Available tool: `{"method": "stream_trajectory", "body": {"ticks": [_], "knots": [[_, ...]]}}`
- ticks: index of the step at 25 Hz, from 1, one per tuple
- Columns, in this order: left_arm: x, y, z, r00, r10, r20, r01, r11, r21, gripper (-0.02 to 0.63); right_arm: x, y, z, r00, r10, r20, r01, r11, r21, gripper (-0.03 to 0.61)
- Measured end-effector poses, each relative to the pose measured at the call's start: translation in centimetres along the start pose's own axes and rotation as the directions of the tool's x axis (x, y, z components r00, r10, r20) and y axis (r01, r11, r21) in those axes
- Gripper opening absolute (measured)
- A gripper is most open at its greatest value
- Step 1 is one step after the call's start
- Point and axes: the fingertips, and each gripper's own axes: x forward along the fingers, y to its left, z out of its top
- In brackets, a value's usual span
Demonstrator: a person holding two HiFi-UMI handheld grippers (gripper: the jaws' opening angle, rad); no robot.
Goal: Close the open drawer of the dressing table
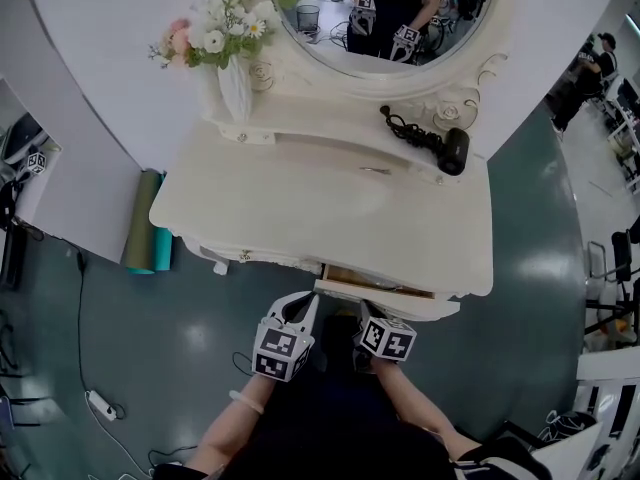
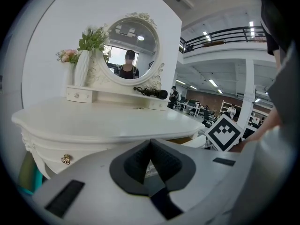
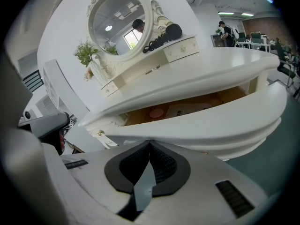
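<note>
White drawer (image 3: 201, 128) ajar, label (image 3: 185, 109) inside illegible; left tongs (image 2: 150, 143), right tongs (image 3: 150, 145) together.

Glossy grey-green floor (image 1: 180, 338), white wall (image 1: 110, 28), rolled green mat (image 1: 140, 223), mezzanine railing (image 2: 225, 33) beyond.

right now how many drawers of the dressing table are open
1: the wide center drawer, pulled out beneath the tabletop. The two small shelf drawers look shut; others may be hidden.
</note>
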Motion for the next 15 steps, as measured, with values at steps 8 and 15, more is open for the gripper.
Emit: {"method": "stream_trajectory", "body": {"ticks": [8, 15], "knots": [[1.7, 0.8, 0.7, 1.0, 0.009, 0.0, -0.009, 1.0, -0.009, 0.02, 1.4, -0.3, 1.7, 1.0, 0.001, 0.01, -0.001, 1.0, -0.01, 0.012], [3.1, 1.5, 1.1, 1.0, 0.01, -0.009, -0.011, 1.0, -0.017, 0.02, 2.6, -0.5, 3.1, 1.0, 0.008, 0.012, -0.008, 1.0, -0.016, 0.012]]}}
